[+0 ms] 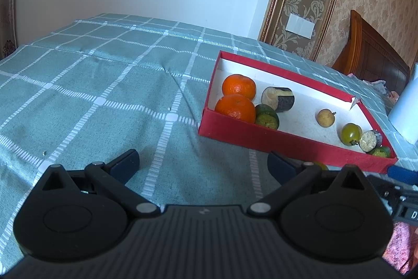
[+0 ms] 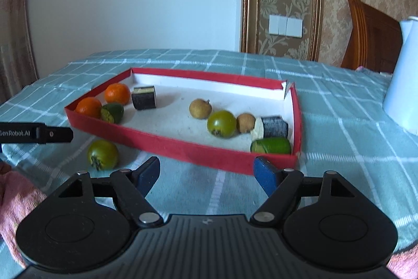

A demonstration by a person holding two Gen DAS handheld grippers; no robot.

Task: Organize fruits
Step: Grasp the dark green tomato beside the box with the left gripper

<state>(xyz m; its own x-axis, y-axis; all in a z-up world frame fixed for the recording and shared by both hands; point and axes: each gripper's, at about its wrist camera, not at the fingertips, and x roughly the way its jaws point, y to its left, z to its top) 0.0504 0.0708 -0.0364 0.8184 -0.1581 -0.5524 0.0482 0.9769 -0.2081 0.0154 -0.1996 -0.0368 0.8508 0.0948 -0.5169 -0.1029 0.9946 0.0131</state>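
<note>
One green tomato (image 2: 102, 154) lies on the cloth, near-left outside the red box (image 2: 183, 148). Right gripper (image 2: 206, 174) and left gripper (image 1: 203, 164): tongs apart, empty. Risk: a pad nudging the round tomato, rolling it off.

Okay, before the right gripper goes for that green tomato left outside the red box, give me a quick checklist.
1. Right gripper empty, jaws apart: ok.
2. Green tomato clear on the tablecloth, outside the box: ok.
3. Gripper lined up on the tomato: not ok, it lies off to the side.
4. Left gripper clear of the path: not ok, its finger sits close by.
5. Free floor space in the red box: ok.
</note>
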